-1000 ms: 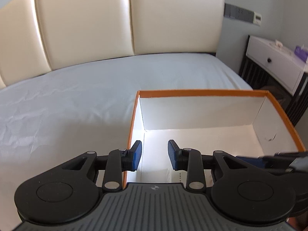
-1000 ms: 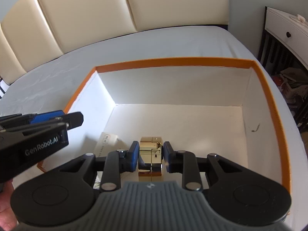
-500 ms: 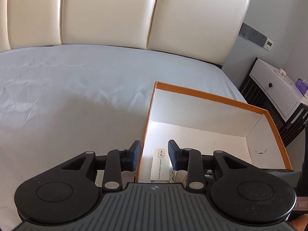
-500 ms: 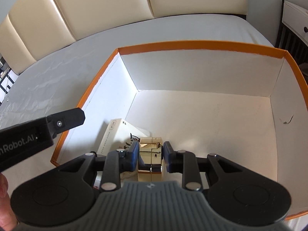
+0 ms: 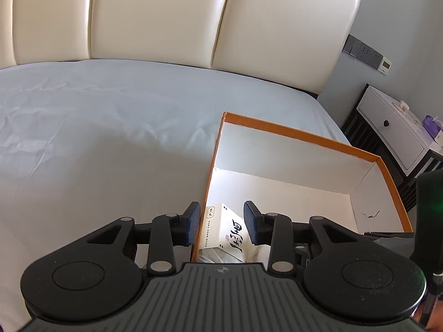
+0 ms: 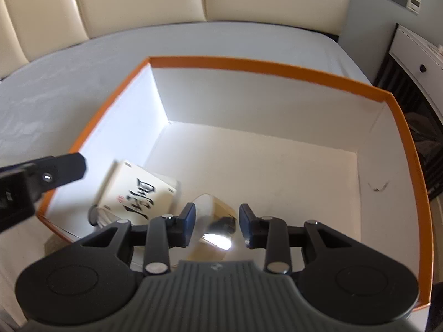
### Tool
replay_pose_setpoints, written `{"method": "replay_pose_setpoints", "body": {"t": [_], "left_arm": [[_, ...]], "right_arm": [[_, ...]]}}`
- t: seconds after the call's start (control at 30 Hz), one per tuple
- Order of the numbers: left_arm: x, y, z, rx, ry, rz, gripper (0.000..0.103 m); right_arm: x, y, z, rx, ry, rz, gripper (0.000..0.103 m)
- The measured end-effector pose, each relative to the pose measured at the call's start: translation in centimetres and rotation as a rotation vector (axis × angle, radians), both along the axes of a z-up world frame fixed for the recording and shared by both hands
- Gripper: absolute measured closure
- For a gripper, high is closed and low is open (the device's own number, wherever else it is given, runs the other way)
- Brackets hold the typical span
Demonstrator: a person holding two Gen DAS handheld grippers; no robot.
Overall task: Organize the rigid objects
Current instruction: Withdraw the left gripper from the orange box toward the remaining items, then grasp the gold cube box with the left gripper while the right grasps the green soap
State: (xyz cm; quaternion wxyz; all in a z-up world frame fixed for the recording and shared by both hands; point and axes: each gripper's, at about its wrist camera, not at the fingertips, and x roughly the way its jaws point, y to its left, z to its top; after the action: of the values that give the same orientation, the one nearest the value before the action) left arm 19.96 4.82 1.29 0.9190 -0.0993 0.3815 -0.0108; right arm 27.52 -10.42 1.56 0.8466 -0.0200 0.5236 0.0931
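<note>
Nearest, right gripper (image 6: 215, 227): fingers spread apart, gripping nothing; poised low over the near edge of the orange box (image 6: 249, 65).
Gold block (image 6: 213, 207): on the box floor by the near edge, between the parted fingers; no pad seen pressing on it. Blurred, so exact attitude not determinable.
Risk, snagging: possible tip or drag of the gold block if a pad clips it on withdrawal. Cause: slight clearance on both sides. Advised: straight lift, no sideways motion.
White carton (image 6: 138, 193): printed with black calligraphy, in the near-left corner of the box, just beside the gold block; resting tilted on something grey, not identifiable.
Risk, shifting: carton likely to slide or drop flat if nudged. Cause: uneven support beneath it.
Left gripper (image 5: 221, 224): fingers apart, empty; hanging over the box's left wall, one finger outside it, one over the carton.
Risk, collision: contact with the left wall or the carton on descent; also crowding between both tools at the near-left corner.
Box floor beyond: bare white toward the far edge; small dark mark (image 6: 378, 186) on the right wall.
Bed sheet (image 5: 97, 138): pale, creased; carries the box near its right edge.
Headboard (image 5: 152, 19): cream, padded, at the far edge of the bed.
Nightstand (image 5: 393, 135): white drawer, off the bed's right side; not in the way.
</note>
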Motion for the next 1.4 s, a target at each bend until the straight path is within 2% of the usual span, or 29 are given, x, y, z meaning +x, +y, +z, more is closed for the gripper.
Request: {"method": "replay_pose_setpoints", "body": {"t": [0.07,0.17,0.4,0.47,0.6,0.93,1.1,1.23,1.4], "left_arm": [[-0.2,-0.1,0.1,-0.001,-0.002,0.0,0.06],[-0.3,-0.1,0.3,-0.004,-0.008,-0.003,0.06],[-1.3,-0.6,1.0,-0.016,-0.037,-0.023,0.059],[-1.6,-0.8,1.3,-0.019,-0.043,-0.03,0.059],[-2.4,-0.9,1.6,-0.035,-0.043,-0.039,0.059],[-5.9,-1.2,1.7,-0.096,-0.071,-0.027,0.059],[-8.1,-1.0,1.2,-0.059,-0.1,0.021,0.055],[-9.0,-0.1,0.0,-0.098,-0.052,0.017,0.055],[-9.9,2.2,-1.9,-0.179,0.063,0.053,0.055]], "right_arm": [[0.0,-0.2,-0.3,-0.014,0.017,-0.008,0.067],[-0.2,-0.5,0.1,-0.022,-0.002,-0.019,0.056],[-1.6,-0.7,1.9,0.014,-0.06,0.007,0.052],[-2.1,-0.6,2.6,0.02,-0.087,0.025,0.049],[-3.5,-0.7,3.9,0.029,-0.155,0.053,0.049],[-8.0,-2.3,5.8,0.142,-0.26,0.04,0.044],[-10.7,-2.7,5.8,0.139,-0.32,0.028,0.039],[-12.4,-2.6,5.3,0.126,-0.304,0.055,0.039],[-13.3,-2.6,3.8,0.182,-0.211,0.018,0.039]]}}
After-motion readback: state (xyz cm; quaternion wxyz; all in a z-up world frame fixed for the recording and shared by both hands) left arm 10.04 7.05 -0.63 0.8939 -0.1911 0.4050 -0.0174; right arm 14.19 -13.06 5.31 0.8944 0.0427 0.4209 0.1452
